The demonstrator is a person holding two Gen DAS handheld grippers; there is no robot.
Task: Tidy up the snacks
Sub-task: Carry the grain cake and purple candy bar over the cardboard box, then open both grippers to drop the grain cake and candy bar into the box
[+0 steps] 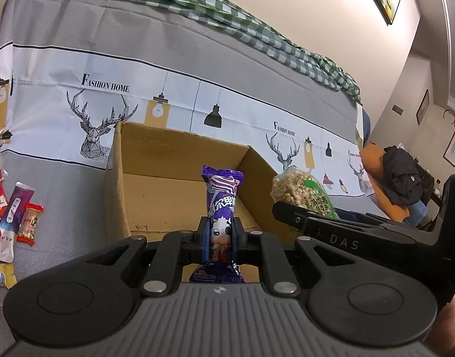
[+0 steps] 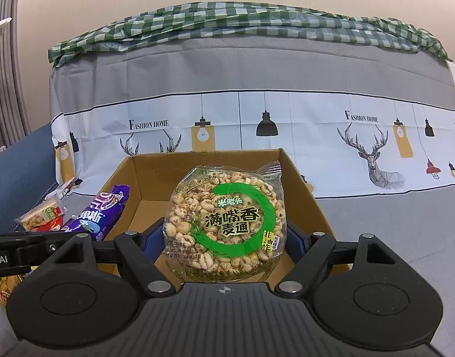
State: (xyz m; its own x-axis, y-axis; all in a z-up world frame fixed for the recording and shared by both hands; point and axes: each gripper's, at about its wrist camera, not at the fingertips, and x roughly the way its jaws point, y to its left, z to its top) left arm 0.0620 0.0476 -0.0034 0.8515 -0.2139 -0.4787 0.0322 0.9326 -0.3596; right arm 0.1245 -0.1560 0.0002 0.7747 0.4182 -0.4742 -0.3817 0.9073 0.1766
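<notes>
Left gripper (image 1: 221, 238): closed narrowly on a purple candy packet (image 1: 223, 205), which is clamped low down between the blue pads.
Purple candy packet: held upright, long axis vertical, crimped end on top; a cartoon cow is printed near the grip and white Chinese characters run above it. It is held over the near edge of the cardboard box (image 1: 156, 196).
Right gripper (image 2: 227, 238): spread wide and closed on a round puffed-grain packet (image 2: 227, 220), one pad pressed to each side.
Puffed-grain packet: held on edge with its flat face towards the camera, print upright; a green ring surrounds large Chinese characters, with a yellow strip of text at the lower right. It is held above the cardboard box (image 2: 301, 196), towards the near wall.
Cardboard box: open-topped, brown, seen empty inside, set on a grey cover (image 2: 391, 238).
Grey cover: printed with deer heads, hanging lamps and the words "FASHION HOME".
Loose snacks (image 1: 16, 217): scattered on the cover left of the box, red and purple wrappers among them.
Green checked cloth (image 2: 257, 26): draped along the top behind.
</notes>
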